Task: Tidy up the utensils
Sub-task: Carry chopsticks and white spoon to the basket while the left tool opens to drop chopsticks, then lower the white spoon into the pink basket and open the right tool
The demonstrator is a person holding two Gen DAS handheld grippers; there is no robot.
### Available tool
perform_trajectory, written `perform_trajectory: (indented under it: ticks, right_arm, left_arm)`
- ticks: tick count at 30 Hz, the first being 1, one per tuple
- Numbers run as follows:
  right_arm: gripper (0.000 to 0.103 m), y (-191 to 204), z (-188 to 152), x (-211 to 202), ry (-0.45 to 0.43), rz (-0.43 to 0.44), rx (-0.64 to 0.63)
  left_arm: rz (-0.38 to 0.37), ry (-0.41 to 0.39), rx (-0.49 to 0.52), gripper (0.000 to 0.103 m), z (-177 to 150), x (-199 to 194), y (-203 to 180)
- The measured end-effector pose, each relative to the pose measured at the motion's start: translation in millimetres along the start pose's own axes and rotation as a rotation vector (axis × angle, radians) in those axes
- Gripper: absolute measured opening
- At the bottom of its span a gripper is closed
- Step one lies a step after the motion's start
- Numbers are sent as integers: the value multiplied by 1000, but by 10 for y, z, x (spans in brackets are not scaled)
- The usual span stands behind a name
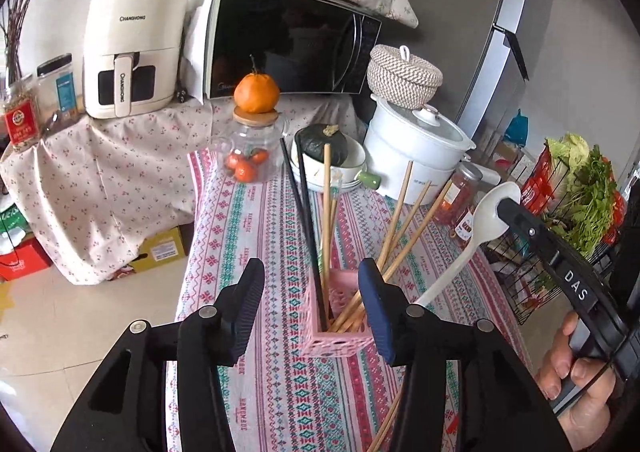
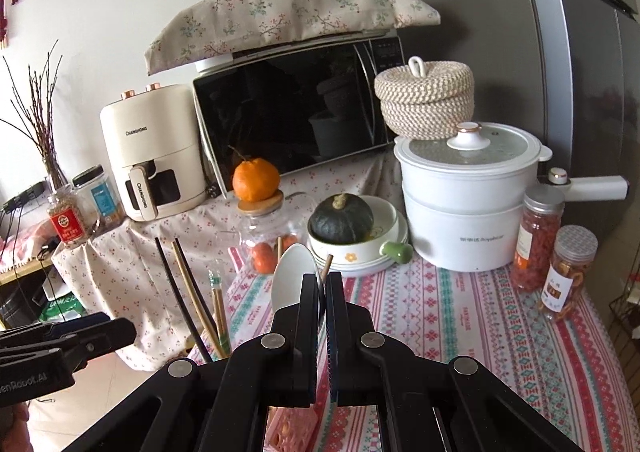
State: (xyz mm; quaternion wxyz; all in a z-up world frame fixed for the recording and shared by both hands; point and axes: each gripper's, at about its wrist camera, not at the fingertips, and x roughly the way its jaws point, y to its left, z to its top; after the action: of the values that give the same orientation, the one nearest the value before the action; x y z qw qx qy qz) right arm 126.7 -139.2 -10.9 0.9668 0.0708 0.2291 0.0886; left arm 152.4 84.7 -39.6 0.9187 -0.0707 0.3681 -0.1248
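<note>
Item: white spoon [image 1: 490, 217], being carried pinched in the closed right gripper [image 2: 324, 280] toward the pink holder [image 1: 336, 326] of chopsticks [image 1: 394, 228]; advisable to be lowering it handle-first, clear of the sticks. Left gripper [image 1: 310, 284] is hanging parted, empty, over the holder. Surface: patterned tablecloth [image 1: 280, 392]; microwave [image 1: 288, 39] behind.

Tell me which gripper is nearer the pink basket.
Left. The left gripper hangs open right over the pink basket, fingers either side of it. The right gripper is off to one side, higher, shut on the white spoon.
</note>
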Motion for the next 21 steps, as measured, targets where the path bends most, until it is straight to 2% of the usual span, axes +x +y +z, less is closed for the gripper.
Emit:
perform_trajectory:
  ticks: [8,17,20,21]
  right_arm:
    - [3,217,-148,194,-18,-49,-124]
    - [4,267,-316,369,46,-12,-144]
    - [9,241,-330,367,75,28,-125]
    - [16,226,-329,353,82,41,-111]
  left_arm:
    - [49,131,29,58,-346,180,166]
    - [60,179,47,58,-499,270,186]
    - [52,191,58,59,-511,294,121]
    - [49,194,68,59,-522,298,90]
